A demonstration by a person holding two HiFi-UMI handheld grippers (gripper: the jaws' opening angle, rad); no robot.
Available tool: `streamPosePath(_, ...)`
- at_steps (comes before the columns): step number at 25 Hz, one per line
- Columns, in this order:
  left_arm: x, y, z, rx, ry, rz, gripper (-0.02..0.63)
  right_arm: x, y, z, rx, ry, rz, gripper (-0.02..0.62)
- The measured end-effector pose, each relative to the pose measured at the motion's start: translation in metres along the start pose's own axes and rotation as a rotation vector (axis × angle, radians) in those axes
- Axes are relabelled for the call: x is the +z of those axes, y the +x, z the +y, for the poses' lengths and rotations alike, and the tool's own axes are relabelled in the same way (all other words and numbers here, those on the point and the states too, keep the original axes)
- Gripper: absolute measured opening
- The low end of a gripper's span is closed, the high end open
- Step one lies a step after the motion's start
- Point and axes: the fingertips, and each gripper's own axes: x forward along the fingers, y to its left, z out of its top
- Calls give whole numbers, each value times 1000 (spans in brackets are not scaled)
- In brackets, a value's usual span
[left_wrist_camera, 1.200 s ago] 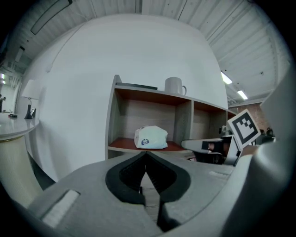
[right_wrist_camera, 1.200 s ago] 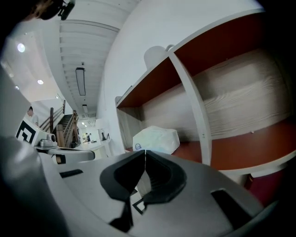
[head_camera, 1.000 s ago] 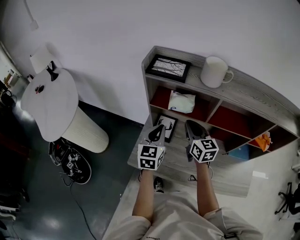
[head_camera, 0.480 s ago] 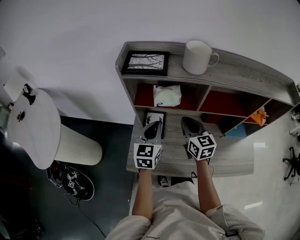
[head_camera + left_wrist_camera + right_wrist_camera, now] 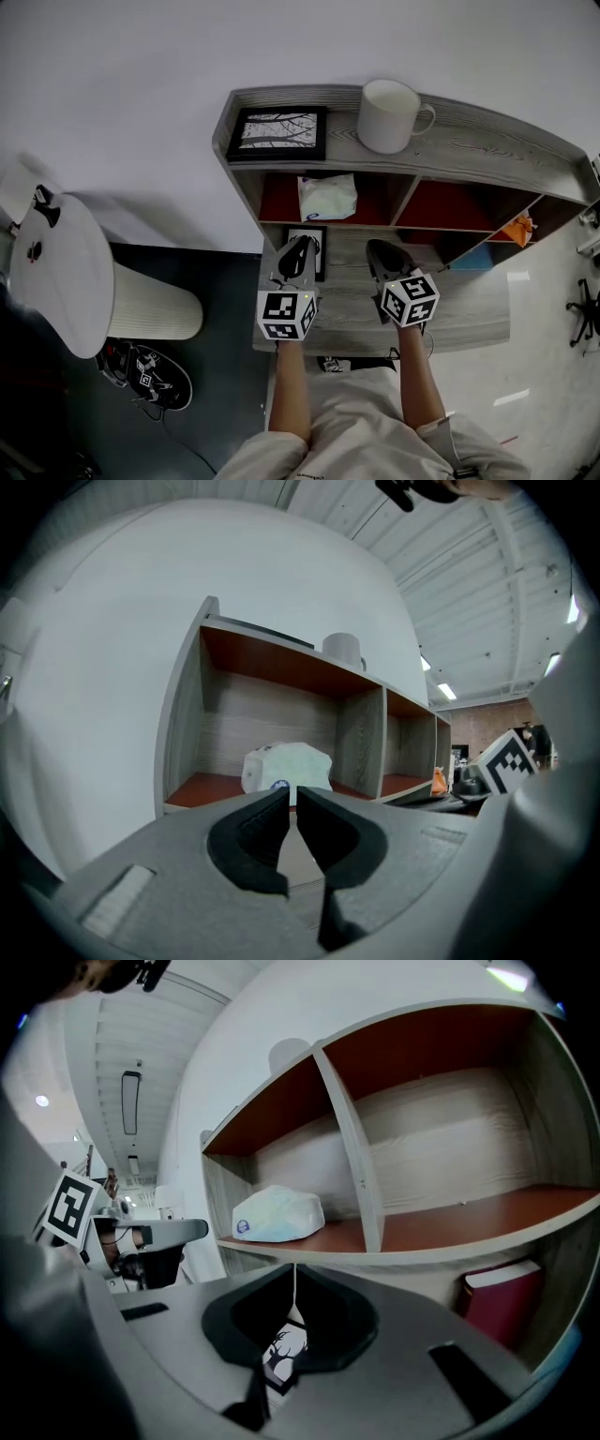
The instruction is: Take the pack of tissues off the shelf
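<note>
The pack of tissues (image 5: pixel 327 197) is a pale, soft white-green packet lying in the upper left compartment of the grey wooden shelf (image 5: pixel 487 141). It also shows straight ahead in the left gripper view as the tissues (image 5: pixel 286 764), and to the left in the right gripper view as the tissues (image 5: pixel 277 1214). My left gripper (image 5: pixel 297 251) is held in front of the shelf below that compartment, shut and empty. My right gripper (image 5: pixel 379 251) hangs beside it, jaws shut with nothing between them.
A framed picture (image 5: pixel 277 132) and a white mug (image 5: pixel 391 115) stand on the shelf top. A second picture (image 5: pixel 306 249) lies on the lower level. An orange item (image 5: pixel 518 228) sits in a right compartment. A white round table (image 5: pixel 56 272) stands at left.
The head view has swung so the shelf sits more centred and level. Both grippers stay shut, roughly in the same place before the shelf.
</note>
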Motion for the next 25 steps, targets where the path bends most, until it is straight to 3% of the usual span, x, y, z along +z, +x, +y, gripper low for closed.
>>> streamPosePath(5,6,12,17,31,-22,-16,72,-9,14,11,31,15,17,18)
streamPosePath(16,10,38,22,49,52,20,191,-13,35,36,98,-52,67,18)
streamPosePath(25,7,52,24,46,54,24,209,-17,41,32,91,-53,76,17)
